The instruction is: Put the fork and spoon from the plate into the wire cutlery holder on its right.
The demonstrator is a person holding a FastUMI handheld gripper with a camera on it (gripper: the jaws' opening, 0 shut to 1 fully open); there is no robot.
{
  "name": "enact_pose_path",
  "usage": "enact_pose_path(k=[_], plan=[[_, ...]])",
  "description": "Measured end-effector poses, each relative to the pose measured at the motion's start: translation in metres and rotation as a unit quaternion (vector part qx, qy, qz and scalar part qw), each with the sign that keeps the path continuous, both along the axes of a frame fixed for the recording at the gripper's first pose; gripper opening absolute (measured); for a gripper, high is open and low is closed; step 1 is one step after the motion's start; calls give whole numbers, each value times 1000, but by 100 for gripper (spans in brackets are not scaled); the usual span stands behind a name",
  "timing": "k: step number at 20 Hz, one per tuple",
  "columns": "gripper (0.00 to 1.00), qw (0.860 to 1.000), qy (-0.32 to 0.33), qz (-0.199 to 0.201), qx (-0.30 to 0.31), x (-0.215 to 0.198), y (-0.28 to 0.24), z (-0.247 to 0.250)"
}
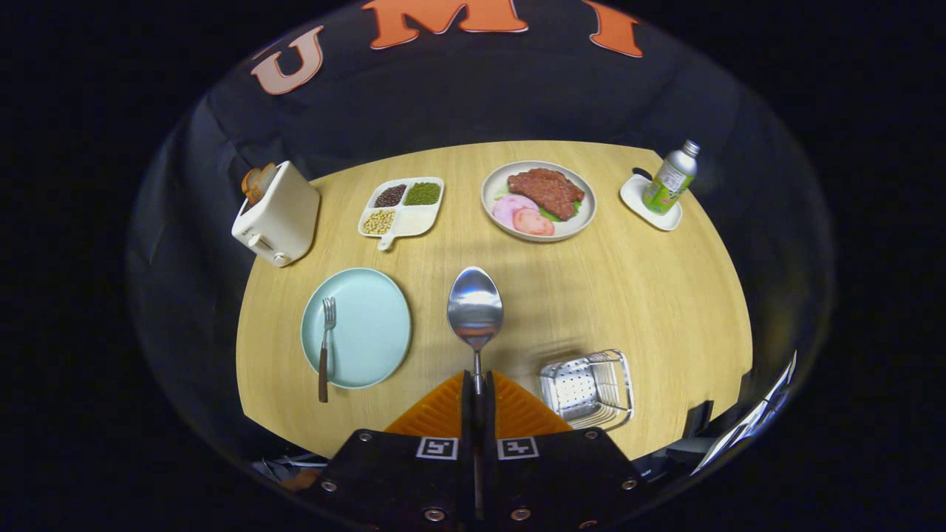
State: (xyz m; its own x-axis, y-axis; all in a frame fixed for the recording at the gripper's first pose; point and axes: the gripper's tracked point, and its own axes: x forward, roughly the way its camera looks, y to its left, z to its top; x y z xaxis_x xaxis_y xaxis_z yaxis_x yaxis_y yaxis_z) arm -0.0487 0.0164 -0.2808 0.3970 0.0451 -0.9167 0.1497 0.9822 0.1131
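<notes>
Shiny metal spoon (475, 310) is sticking out ahead of the jaws, which are squeezing its handle. Brown-handled fork (325, 347) is lying on the round light-blue plate (369, 325), left of the jaws; silver wire cutlery holder (587, 388) is sitting just right.

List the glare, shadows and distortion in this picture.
Gripper view: fisheye bends the table edge into a curve; glare on the spoon bowl, held in the shut gripper; a soft shadow lies beside the wire holder; fork and light blue plate look sharp.

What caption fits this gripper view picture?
Gripper shut on spoon, fork still on plate, holder waiting.
</notes>
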Motion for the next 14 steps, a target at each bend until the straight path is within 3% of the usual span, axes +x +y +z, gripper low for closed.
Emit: enact_pose_path(k=[5,14], plan=[[5,1000,17,-10,-4,-33,-48,-4],[5,998,59,20,3,-77,-77,-29]])
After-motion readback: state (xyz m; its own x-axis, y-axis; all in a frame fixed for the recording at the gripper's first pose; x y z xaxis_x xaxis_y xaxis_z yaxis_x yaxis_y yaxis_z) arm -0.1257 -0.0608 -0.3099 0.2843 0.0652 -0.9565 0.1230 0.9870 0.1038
